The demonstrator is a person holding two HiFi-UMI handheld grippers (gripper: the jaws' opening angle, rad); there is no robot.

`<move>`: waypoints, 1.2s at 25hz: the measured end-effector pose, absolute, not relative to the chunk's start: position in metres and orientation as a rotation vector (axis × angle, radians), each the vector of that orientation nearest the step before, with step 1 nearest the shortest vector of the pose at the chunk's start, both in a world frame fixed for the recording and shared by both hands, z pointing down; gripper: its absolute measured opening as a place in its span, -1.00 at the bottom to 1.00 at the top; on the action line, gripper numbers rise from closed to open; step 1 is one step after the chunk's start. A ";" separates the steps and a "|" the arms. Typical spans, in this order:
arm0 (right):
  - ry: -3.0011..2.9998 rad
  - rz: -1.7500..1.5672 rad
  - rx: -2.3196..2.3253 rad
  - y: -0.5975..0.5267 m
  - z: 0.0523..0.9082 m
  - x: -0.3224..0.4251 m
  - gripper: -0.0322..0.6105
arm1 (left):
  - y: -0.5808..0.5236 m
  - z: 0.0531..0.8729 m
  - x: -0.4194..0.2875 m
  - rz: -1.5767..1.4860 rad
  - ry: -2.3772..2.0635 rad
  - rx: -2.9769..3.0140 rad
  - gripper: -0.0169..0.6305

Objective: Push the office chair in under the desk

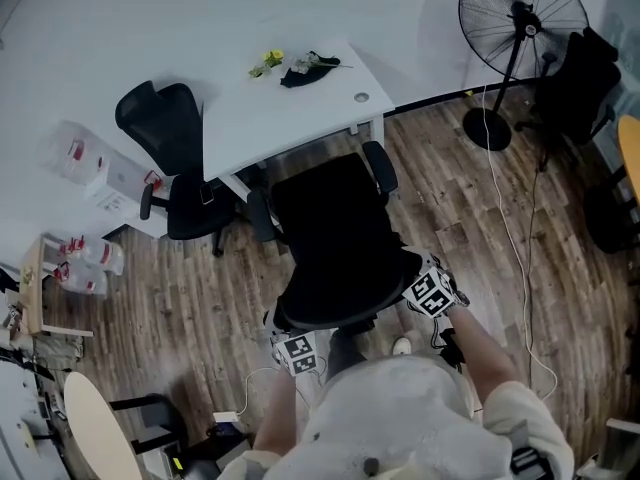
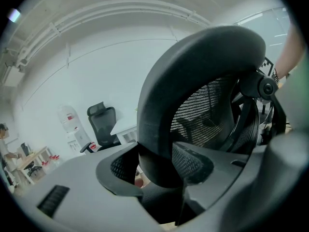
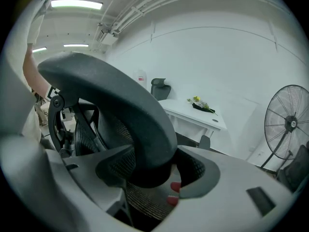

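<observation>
Left gripper (image 2: 159,170): is clamping the backrest rim (image 2: 193,52) of the office chair (image 1: 335,233), 1 jaw pressing on each face.
Right gripper (image 3: 152,170): is grasping the same rim at the opposite side, both jaws closing on it.
Chair position: is standing on the wood floor (image 1: 480,228), facing the desk (image 1: 290,103), armrests near the desk's front edge, backrest well outside it.
Desk top: is carrying a yellow object (image 1: 267,63) beside a dark object (image 1: 308,68).
Surroundings: a 2nd chair (image 1: 175,158) is sitting left of the desk; a pedestal fan (image 1: 520,18) is standing to its right.

A pedestal fan (image 1: 522,13) stands well apart from a spare chair (image 1: 172,136).
</observation>
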State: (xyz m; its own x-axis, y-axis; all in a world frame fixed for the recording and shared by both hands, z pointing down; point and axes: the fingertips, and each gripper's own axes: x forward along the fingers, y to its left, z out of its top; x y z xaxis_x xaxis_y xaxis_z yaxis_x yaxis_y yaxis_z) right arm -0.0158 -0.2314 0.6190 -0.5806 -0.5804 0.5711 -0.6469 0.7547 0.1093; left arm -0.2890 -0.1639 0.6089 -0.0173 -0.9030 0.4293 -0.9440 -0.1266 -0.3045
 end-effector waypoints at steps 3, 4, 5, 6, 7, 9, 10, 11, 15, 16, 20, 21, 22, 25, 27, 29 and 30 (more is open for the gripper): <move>-2.359 0.149 0.910 -0.236 0.621 -0.015 -0.07 | -0.168 0.608 -0.287 0.835 -2.028 2.144 -0.23; -2.362 0.148 0.906 -0.237 0.622 -0.014 -0.06 | -0.169 0.609 -0.287 0.838 -2.028 2.141 -0.23; -2.366 0.147 0.902 -0.238 0.623 -0.014 -0.06 | -0.169 0.611 -0.286 0.839 -2.028 2.138 -0.23; -2.369 0.146 0.897 -0.240 0.623 -0.014 -0.06 | -0.170 0.612 -0.286 0.839 -2.030 2.138 -0.23; -2.371 0.146 0.891 -0.242 0.623 -0.014 -0.06 | -0.172 0.612 -0.285 0.839 -2.034 2.139 -0.23; -2.372 0.149 0.885 -0.245 0.622 -0.013 -0.06 | -0.175 0.611 -0.284 0.836 -2.039 2.138 -0.23; -2.372 0.148 0.885 -0.247 0.622 -0.012 -0.06 | -0.177 0.611 -0.284 0.835 -2.039 2.136 -0.23; -2.372 0.145 0.886 -0.249 0.622 -0.013 -0.06 | -0.178 0.611 -0.284 0.834 -2.042 2.135 -0.23; -2.371 0.144 0.884 -0.256 0.625 -0.011 -0.06 | -0.186 0.612 -0.282 0.835 -2.050 2.134 -0.23; -2.372 0.144 0.882 -0.257 0.626 -0.011 -0.06 | -0.186 0.613 -0.282 0.836 -2.048 2.131 -0.23; -2.381 0.135 0.874 -0.262 0.624 -0.010 -0.06 | -0.190 0.612 -0.281 0.841 -2.055 2.126 -0.23; -2.382 0.131 0.872 -0.263 0.622 -0.010 -0.06 | -0.191 0.612 -0.281 0.840 -2.053 2.124 -0.23; -2.382 0.131 0.871 -0.264 0.622 -0.010 -0.06 | -0.192 0.612 -0.281 0.838 -2.051 2.122 -0.23; -2.383 0.140 0.868 -0.262 0.625 -0.008 -0.06 | -0.190 0.614 -0.279 0.840 -2.055 2.123 -0.23; -2.391 0.130 0.869 -0.263 0.623 -0.007 -0.06 | -0.191 0.612 -0.276 0.845 -2.057 2.126 -0.23; -2.394 0.115 0.872 -0.269 0.623 -0.006 -0.06 | -0.196 0.613 -0.275 0.840 -2.062 2.127 -0.23; -2.391 0.114 0.872 -0.272 0.624 -0.005 -0.06 | -0.199 0.613 -0.275 0.838 -2.065 2.129 -0.23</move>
